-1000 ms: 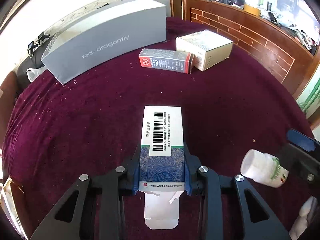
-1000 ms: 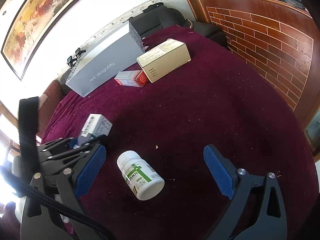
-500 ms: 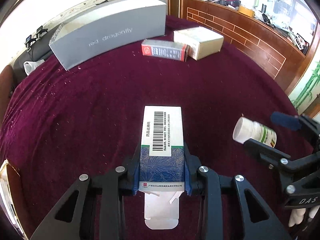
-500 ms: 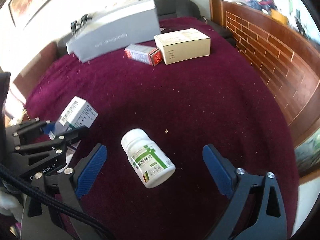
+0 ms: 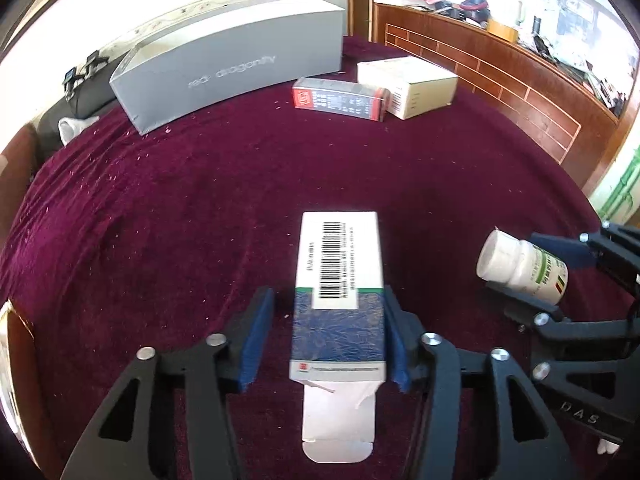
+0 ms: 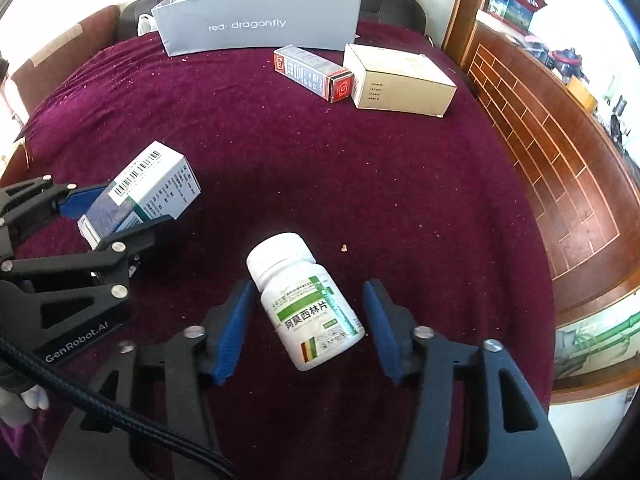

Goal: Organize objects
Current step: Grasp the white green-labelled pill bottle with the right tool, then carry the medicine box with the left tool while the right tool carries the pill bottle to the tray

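A white and blue medicine box (image 5: 338,292) with a barcode lies between the fingers of my left gripper (image 5: 326,336). There is a gap at the left pad, so the jaws stand open around it. The box also shows in the right wrist view (image 6: 140,196). A white pill bottle (image 6: 306,300) with a green label lies on its side on the maroon cloth between the open fingers of my right gripper (image 6: 310,326); neither pad touches it. The bottle also shows in the left wrist view (image 5: 522,266).
At the back stand a long grey shoe box (image 6: 260,12), a small red and grey box (image 6: 312,72) and a cream carton (image 6: 398,80). A wooden brick-pattern counter (image 6: 560,152) borders the maroon table (image 6: 360,184) on the right.
My left gripper's jaws have widened, leaving a gap beside the box. My right gripper has moved forward around the bottle and its jaws have narrowed toward it.
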A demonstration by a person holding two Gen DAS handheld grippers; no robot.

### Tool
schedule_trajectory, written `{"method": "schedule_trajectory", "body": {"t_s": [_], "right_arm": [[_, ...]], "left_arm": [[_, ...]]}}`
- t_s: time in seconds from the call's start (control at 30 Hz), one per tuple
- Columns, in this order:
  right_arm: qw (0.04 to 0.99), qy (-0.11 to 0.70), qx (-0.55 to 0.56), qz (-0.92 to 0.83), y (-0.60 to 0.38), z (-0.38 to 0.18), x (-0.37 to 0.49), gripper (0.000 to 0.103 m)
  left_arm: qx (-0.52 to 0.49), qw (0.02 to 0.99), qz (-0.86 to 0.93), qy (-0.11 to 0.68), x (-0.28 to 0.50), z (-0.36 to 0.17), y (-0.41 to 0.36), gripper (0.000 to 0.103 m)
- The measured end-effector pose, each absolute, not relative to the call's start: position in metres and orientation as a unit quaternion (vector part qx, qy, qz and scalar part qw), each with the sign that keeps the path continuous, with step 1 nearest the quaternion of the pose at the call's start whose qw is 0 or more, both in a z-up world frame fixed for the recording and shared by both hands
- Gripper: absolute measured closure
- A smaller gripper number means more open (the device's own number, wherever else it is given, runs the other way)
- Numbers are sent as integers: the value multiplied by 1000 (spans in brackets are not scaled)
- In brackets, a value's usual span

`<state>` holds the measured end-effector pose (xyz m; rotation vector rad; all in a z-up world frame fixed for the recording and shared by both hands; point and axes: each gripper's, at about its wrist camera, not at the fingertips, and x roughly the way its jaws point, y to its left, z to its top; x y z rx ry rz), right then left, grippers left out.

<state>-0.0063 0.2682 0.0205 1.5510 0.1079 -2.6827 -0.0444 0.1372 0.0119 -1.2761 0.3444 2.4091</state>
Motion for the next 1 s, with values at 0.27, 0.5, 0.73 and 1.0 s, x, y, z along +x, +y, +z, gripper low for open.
{"method": "schedule_trajectory", "body": {"t_s": [0.27, 0.5, 0.73, 1.0], "right_arm": [[12, 2, 503, -864, 272, 21, -6, 72], [1, -26, 501, -865, 282, 25, 0, 72], [-3, -54, 497, -866, 293, 31, 14, 72], [-4, -59, 488, -871, 287, 45, 35, 72]], "left_arm": [[-460, 200, 856, 129, -39, 15, 140, 74], [-454, 200, 857, 141, -23, 18, 141, 74], [-446, 211, 861, 125, -1, 33, 131, 74], [-436, 224, 865, 110, 27, 52, 115, 74]]}}
